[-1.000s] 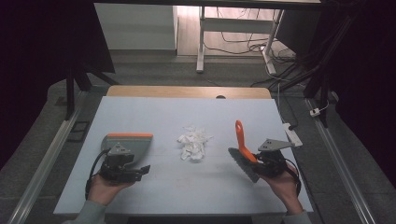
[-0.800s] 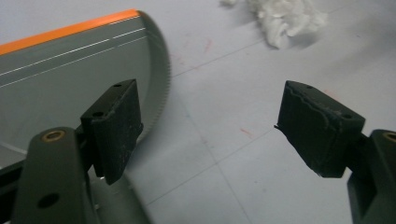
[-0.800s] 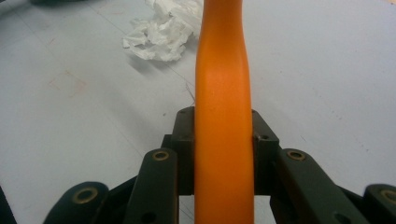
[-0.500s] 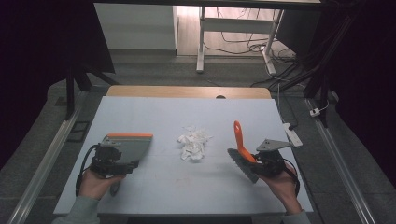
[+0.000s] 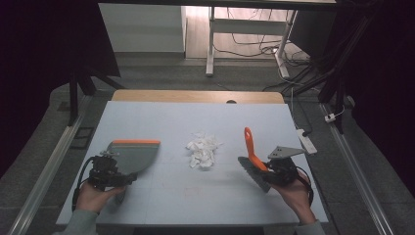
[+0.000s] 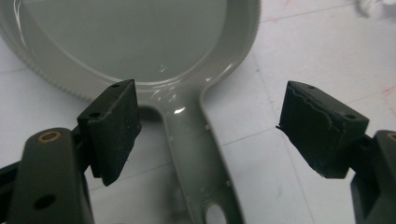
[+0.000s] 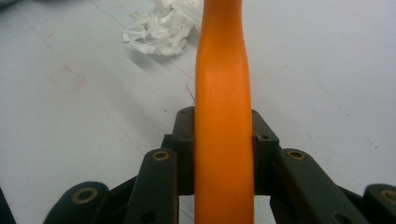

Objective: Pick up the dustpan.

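Note:
A grey dustpan [image 5: 131, 155] with an orange front edge lies flat on the left of the table. Its handle [image 6: 198, 154] runs between the wide-open jaws of my left gripper [image 5: 110, 172] [image 6: 208, 126], untouched by either pad. My right gripper [image 5: 273, 169] [image 7: 223, 149] is shut on the orange handle [image 7: 223, 93] of a small brush [image 5: 252, 154], whose dark bristle end hangs low toward the table. A heap of crumpled white paper scraps [image 5: 203, 149] [image 7: 161, 25] lies at the table's middle, between the two grippers.
The pale blue table top [image 5: 195, 196] has a wooden strip along its far edge [image 5: 195, 96]. A white power strip [image 5: 306, 141] lies at the right edge. Beyond the table are white desk legs and cables on the floor.
My left gripper has drawn back toward the near edge, down the dustpan's handle, and its jaws now stand open around it. The right gripper and brush barely moved.

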